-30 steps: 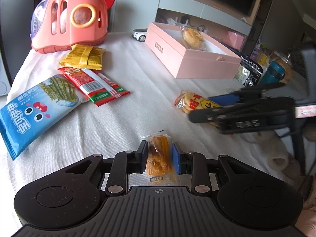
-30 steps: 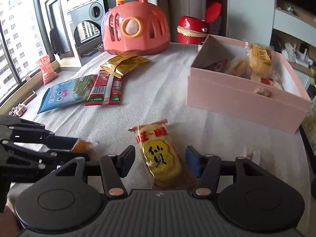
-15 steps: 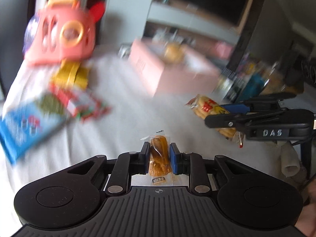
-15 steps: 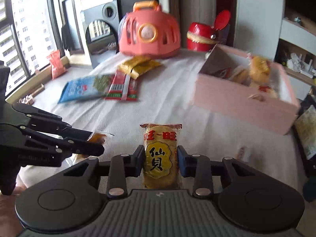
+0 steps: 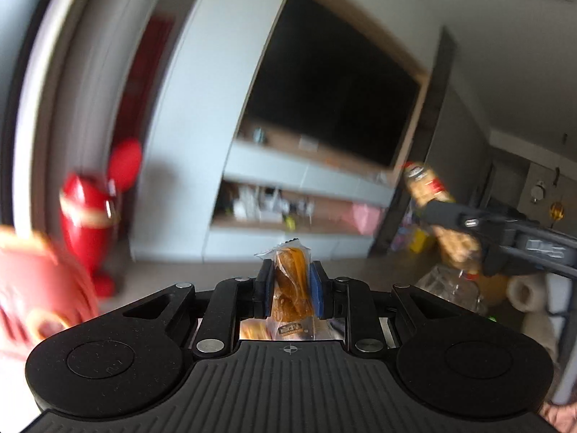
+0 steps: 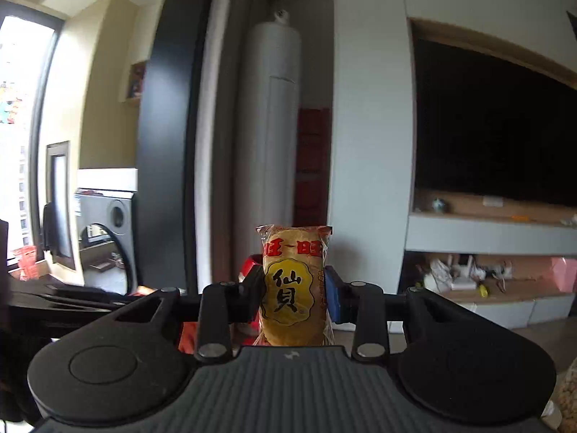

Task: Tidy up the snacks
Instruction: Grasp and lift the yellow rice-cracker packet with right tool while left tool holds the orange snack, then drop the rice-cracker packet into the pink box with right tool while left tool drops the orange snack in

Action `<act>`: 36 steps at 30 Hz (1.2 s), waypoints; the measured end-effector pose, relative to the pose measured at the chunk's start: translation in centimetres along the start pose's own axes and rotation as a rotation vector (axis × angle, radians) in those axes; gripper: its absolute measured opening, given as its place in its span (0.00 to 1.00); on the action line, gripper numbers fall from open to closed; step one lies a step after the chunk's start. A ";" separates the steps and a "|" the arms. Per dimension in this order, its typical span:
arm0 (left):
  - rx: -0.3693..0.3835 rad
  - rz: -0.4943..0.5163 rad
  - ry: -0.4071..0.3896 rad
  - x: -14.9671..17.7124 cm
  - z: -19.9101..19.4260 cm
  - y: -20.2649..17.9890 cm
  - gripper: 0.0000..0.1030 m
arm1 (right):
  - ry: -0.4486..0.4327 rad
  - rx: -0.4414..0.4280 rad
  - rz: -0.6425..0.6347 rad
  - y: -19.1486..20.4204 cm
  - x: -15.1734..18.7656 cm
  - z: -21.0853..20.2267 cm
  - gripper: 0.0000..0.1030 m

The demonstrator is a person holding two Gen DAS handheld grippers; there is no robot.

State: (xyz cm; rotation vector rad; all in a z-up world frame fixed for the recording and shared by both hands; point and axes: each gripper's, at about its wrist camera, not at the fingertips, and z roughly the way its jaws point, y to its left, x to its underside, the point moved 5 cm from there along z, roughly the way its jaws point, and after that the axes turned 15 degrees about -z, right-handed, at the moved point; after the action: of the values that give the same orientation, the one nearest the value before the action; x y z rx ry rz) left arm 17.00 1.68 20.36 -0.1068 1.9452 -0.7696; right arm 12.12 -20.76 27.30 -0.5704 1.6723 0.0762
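We see the left gripper with its jaws clamped on a small clear packet of orange-brown snack, which stands upright between the pads; its lower end is tucked behind the gripper body and its label is too small to read. The jaws have just been closing on this packet.

The right gripper has its jaws clamped on a yellow rice cracker packet, held upright, with its top seal standing above the pads and its bottom edge cut off by the gripper body. In the left wrist view we see the right gripper from the side at the right edge, and the same rice cracker packet looks smeared there, so its print cannot be made out.

Neither view shows the surface that carries the snacks. Both look out at the room, and both packets are held up in the air in front of a wall unit with a dark screen. At the left edge of the left wrist view a red bin and a pink carrier are heavily blurred, the carrier cut off by the frame. In the right wrist view dark parts of the left gripper lie low at the left edge, too dim for us to tell apart.
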 end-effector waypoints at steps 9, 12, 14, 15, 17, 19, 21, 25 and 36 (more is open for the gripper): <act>-0.023 -0.215 0.292 6.1 14.8 9.6 0.25 | 0.324 -0.092 0.066 0.9 12.6 13.3 0.34; -0.061 -0.188 0.260 6.7 15.2 11.2 0.27 | 0.458 -0.160 0.126 1.7 17.0 17.3 0.34; -0.063 -0.182 0.261 6.7 14.8 11.7 0.28 | 0.537 -0.249 0.168 2.7 19.4 18.8 0.36; -0.056 -0.183 0.260 6.5 14.6 12.1 0.28 | 0.559 -0.281 0.180 2.9 20.1 19.5 0.36; -0.078 -0.172 0.232 6.3 14.1 12.5 0.28 | 0.557 -0.279 0.176 3.2 20.5 20.4 0.40; -0.090 -0.155 0.226 6.6 14.2 12.3 0.28 | 0.523 -0.217 0.159 2.7 20.0 21.3 0.55; -0.064 -0.170 0.247 6.5 13.3 12.2 0.28 | 0.497 -0.125 0.137 2.0 19.3 22.3 0.60; -0.026 -0.257 0.287 6.5 13.3 12.9 0.28 | 0.553 -0.052 0.141 1.3 20.5 25.5 0.58; -0.002 -0.263 0.313 7.6 13.7 13.2 0.29 | 0.624 -0.168 0.102 3.0 21.9 21.7 0.43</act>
State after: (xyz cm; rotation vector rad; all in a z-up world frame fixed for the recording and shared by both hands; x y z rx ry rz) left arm 27.92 2.78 2.98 -0.2608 2.2562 -1.0052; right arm 29.07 -17.33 1.64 -0.6780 2.3177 0.1219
